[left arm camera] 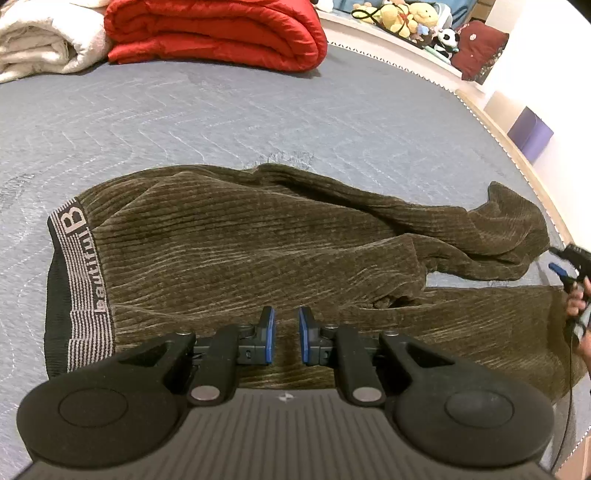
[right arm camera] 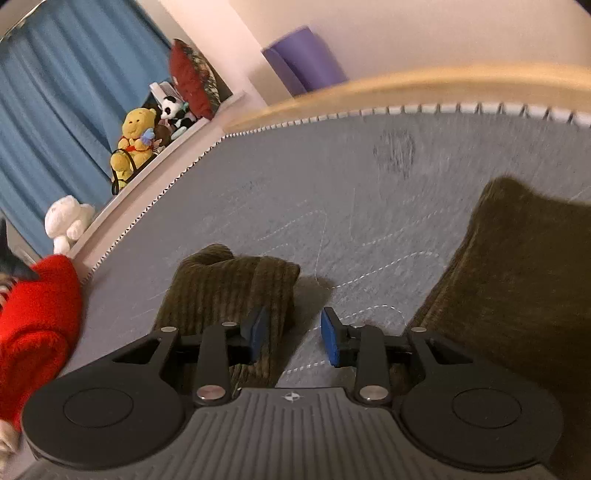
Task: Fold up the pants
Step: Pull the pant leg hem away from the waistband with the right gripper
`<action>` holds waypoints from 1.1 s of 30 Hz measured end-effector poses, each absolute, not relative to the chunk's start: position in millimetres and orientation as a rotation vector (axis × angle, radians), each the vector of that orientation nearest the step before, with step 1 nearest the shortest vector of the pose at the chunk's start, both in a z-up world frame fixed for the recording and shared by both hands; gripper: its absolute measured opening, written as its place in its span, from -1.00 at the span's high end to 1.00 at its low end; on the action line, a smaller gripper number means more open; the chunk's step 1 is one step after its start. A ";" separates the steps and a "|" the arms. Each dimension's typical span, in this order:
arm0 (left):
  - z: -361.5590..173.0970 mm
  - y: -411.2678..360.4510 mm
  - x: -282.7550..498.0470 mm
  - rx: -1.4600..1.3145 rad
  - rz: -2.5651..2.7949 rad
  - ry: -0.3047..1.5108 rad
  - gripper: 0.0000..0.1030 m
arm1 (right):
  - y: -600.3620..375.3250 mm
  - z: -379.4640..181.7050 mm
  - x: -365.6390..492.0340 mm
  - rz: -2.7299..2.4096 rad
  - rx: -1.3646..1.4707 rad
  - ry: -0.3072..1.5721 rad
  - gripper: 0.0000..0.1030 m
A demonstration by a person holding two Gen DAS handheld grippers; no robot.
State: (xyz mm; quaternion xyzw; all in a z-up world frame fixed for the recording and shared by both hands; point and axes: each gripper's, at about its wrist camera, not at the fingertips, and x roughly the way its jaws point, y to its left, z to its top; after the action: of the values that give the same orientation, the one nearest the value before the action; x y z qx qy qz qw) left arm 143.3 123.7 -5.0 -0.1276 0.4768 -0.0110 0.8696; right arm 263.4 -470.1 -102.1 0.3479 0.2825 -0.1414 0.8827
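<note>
The pants lie spread out on the bed, waistband to the left, legs to the right. Behind them sit two folded blankets. Stuffed toys line the shelf past the bed. The left gripper hangs over the pants; the right gripper is between the two legs.

My left wrist camera is looking low and close across the pants toward the red quilt, my right wrist camera is facing the leg ends and plush shelf, both sharing the grey bedcover.
</note>
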 end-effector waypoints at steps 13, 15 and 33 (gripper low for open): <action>-13.6 111.5 146.7 -0.211 -0.011 1.015 0.52 | -506.7 -149.3 327.7 -0.109 1.080 0.569 -0.32; -15.8 107.9 146.5 -0.199 -0.015 1.020 0.52 | -508.9 -151.2 333.7 -0.080 1.090 0.562 -0.27; -21.6 94.8 149.4 -0.164 -0.009 1.030 0.46 | -511.6 -149.4 345.3 0.033 1.102 0.563 -0.23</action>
State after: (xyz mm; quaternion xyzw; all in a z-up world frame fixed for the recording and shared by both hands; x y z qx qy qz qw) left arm 149.4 94.8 -21.6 -0.0782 0.4918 -0.0041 0.8672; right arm 345.3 -511.6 -149.4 0.5164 0.2641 0.0156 0.8144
